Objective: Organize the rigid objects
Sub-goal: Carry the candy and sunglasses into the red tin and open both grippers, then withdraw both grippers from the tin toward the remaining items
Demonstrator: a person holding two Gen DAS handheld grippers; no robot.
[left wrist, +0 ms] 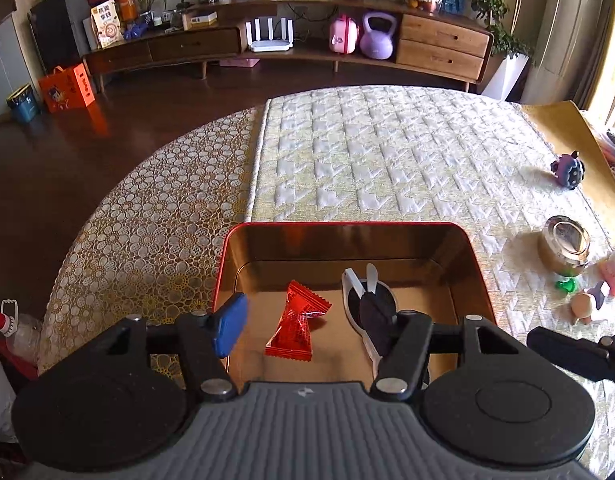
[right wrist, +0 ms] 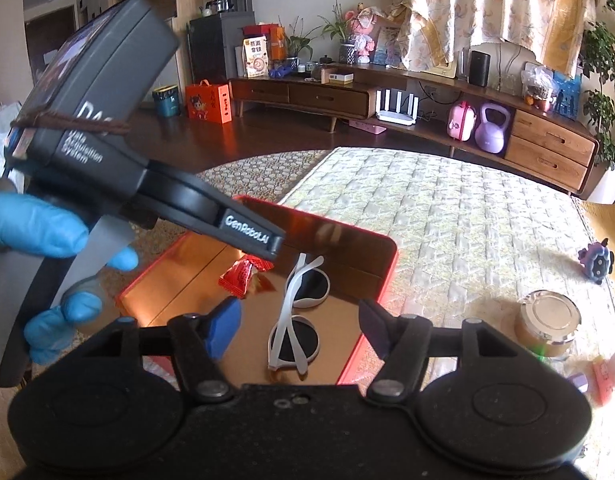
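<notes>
A red tin box [left wrist: 473, 252] with a gold inside sits on the quilted table; it also shows in the right wrist view [right wrist: 391, 252]. In it lie a red candy wrapper [left wrist: 297, 322] [right wrist: 237, 278] and white sunglasses [left wrist: 365, 300] [right wrist: 297, 320]. My left gripper [left wrist: 303, 324] is open above the box, the candy between its fingers, untouched. My right gripper [right wrist: 295, 326] is open above the sunglasses, holding nothing. The left gripper's body [right wrist: 107, 128], held by a blue-gloved hand, crosses the right wrist view.
To the right on the quilt stand a gold jar [left wrist: 563, 248] [right wrist: 547, 328], a purple toy [left wrist: 567, 168] [right wrist: 597, 260] and small pink figures [left wrist: 603, 284]. A lace cloth [left wrist: 147, 232] covers the table's left part. A bottle [left wrist: 11, 328] is at the left edge.
</notes>
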